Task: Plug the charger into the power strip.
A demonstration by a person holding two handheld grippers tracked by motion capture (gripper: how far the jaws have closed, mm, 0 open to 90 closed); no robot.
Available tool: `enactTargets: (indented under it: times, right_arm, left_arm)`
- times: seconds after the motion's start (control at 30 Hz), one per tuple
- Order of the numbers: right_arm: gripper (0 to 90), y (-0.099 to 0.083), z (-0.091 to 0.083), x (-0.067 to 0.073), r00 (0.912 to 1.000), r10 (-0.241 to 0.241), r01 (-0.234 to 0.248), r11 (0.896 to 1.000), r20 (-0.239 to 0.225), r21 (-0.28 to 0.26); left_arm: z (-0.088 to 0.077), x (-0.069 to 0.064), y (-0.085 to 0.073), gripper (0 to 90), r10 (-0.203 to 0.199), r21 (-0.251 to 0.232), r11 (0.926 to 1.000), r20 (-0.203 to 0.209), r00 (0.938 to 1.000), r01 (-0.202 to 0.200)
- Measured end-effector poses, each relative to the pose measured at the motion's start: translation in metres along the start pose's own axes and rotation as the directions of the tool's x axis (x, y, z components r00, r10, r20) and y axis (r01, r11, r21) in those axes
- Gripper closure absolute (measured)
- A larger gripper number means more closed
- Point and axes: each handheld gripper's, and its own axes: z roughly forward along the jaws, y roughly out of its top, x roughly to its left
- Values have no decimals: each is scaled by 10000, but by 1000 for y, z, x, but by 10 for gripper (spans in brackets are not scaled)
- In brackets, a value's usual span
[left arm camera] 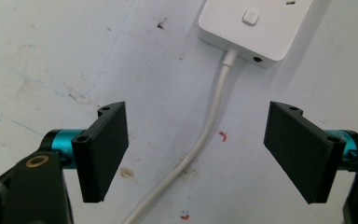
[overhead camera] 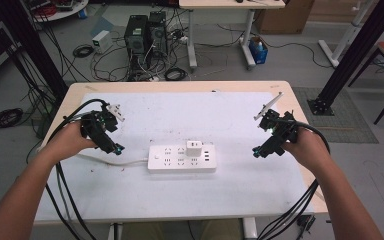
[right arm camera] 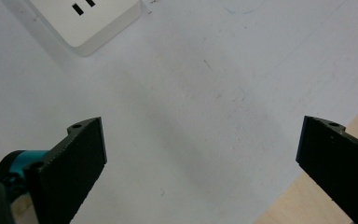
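Power strip (overhead camera: 181,158), white and flat, is lying between the two claws, on the white mat (overhead camera: 190,195) that is covering the wooden table (overhead camera: 300,107). A white plug adapter (overhead camera: 194,148) is sitting in its top face, toward the end nearer the right claw; whether it is pushed fully home is hard to tell from the high view.

From the strip's other end a white cord (left arm camera: 200,140) is running out toward the left gripper (overhead camera: 111,146). In the left gripper view the cord is passing down between that claw's two black jaws, which are standing wide apart and gripping nothing. The strip's end with its square button (left arm camera: 251,17) is lying ahead of the jaws, just beyond their tips and a little to the right of centre.

The right gripper (overhead camera: 260,150) is hovering well apart from the strip's far end. Its jaws are also spread wide and holding nothing. In the right gripper view a corner of the strip with two slots is lying ahead and to the upper left of the claw, with bare mat between the jaws and the table's wooden edge showing by the right jaw.

A person's left hand (overhead camera: 67,142) and right hand (overhead camera: 307,147) are each holding a claw, black cables (overhead camera: 290,212) trailing from both toward the near edge.
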Motion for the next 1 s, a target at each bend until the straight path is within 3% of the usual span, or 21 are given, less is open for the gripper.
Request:
enactTargets:
  times: [0.3, 0.8, 1.0]
  right_arm:
    - [9, -3, 12, 3, 9999, 72, -71, 9999, -115, 85]
    - [8, -14, 23, 4, 9997, 186, -183, 9996, -160, 219]
    - [8, -16, 24, 3, 9996, 178, -173, 9996, -202, 221]
  left_arm:
    - [0, -1, -2, 221, -256, -112, 9996, -177, 9995, 254]
    - [5, -3, 1, 220, -110, 160, 9998, -177, 9998, 113]
    - [6, -3, 1, 221, -196, 64, 9998, -213, 9996, 197]
